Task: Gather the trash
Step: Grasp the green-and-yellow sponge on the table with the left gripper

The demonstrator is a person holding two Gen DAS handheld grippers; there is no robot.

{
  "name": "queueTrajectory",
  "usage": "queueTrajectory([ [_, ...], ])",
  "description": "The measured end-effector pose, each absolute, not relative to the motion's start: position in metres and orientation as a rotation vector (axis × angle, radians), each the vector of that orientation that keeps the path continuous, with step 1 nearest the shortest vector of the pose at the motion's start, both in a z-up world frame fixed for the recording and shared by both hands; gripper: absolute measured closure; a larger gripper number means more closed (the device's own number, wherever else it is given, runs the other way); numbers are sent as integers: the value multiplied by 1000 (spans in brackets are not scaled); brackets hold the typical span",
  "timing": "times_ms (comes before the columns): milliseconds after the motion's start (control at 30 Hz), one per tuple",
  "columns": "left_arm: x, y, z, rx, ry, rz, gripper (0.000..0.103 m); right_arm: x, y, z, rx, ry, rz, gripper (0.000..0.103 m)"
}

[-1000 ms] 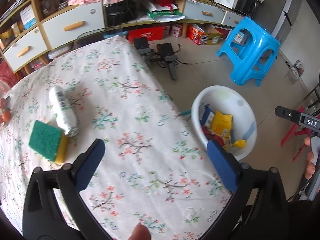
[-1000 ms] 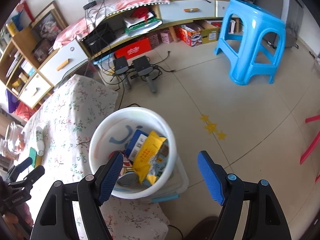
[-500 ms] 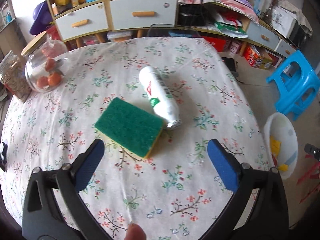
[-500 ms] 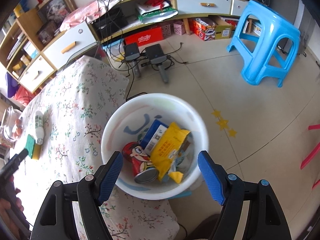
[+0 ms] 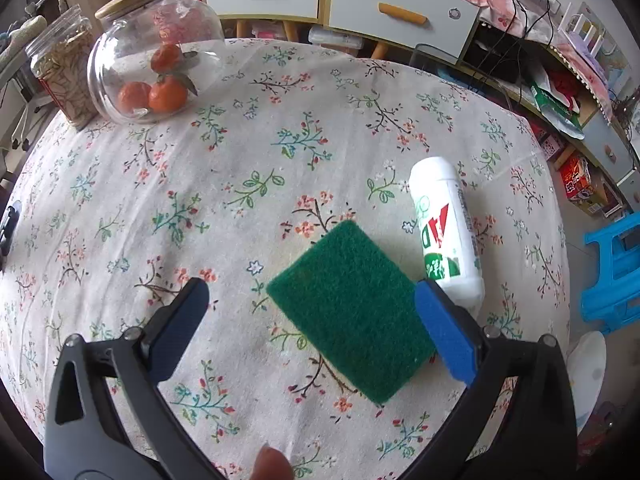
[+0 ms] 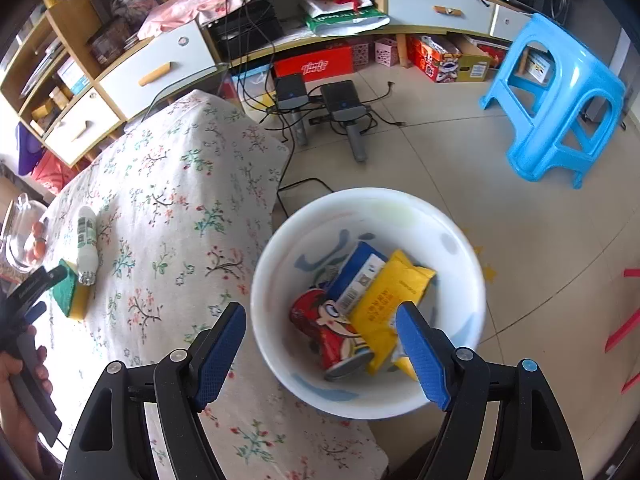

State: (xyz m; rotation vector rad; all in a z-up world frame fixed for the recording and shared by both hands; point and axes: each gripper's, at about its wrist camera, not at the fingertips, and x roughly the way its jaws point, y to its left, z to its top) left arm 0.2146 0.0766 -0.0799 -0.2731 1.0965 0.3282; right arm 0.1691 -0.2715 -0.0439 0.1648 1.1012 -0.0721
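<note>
two grippers are both wide open and hold nothing. the left gripper (image 5: 310,320) hangs above the green sponge (image 5: 352,308) on the flowered tablecloth (image 5: 240,168). just beside the sponge lies a white bottle (image 5: 446,236). the right gripper (image 6: 320,344) is over the white bin (image 6: 368,296), away from the sponge, with wrappers (image 6: 384,300) inside.

A table (image 5: 248,168) under a floral cloth stands on a pale tiled floor (image 6: 460,168). At twelve o'clock beyond it runs a long wooden cabinet (image 6: 132,76) with grey drawers and orange handles, its open shelves crammed with boxes and cables. A blue plastic stool (image 6: 560,108) stands at two o'clock. Daylight fills the room.
</note>
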Motion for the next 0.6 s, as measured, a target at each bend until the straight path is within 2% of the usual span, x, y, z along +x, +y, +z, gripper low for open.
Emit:
queueTrajectory([
  [300, 234, 67, -99, -311, 1171, 330, 1, 179, -252, -46, 177, 1108, -58, 24],
  [600, 208, 78, -92, -322, 1180, 211, 1, 199, -205, -43, 162, 1094, 3, 24],
])
